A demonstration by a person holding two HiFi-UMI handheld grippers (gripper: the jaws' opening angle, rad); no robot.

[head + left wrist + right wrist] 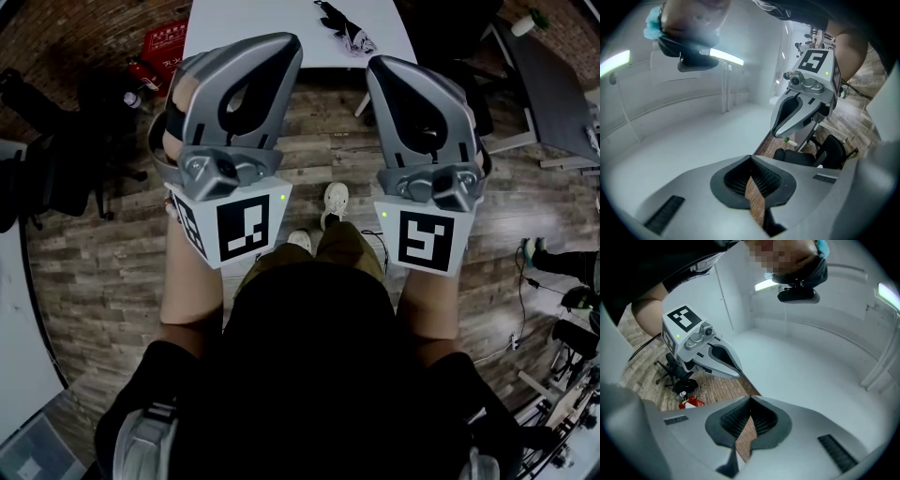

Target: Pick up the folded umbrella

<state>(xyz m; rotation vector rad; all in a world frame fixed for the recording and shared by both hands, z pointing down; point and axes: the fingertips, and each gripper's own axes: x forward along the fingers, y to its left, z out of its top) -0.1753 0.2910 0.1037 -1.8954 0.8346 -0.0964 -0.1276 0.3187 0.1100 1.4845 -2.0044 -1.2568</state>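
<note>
A dark folded umbrella (pixel 343 25) lies on the white table (pixel 253 28) at the top of the head view. Both grippers are held up side by side in front of the person, short of the table and apart from the umbrella. On my left gripper (pixel 287 43) the jaws meet at their tips with nothing between them (pixel 751 158). My right gripper (pixel 379 66) is likewise shut and empty (pixel 751 398). Each gripper view shows the other gripper alongside: the right gripper (pixel 775 134) and the left gripper (pixel 738 375). The umbrella is in neither gripper view.
Wooden floor lies below. A red box (pixel 167 43) and a bottle (pixel 132 98) sit on the floor left of the table, near a black office chair (pixel 56 159). A grey table (pixel 555 89) stands at the right. The person's shoes (pixel 335 201) show between the grippers.
</note>
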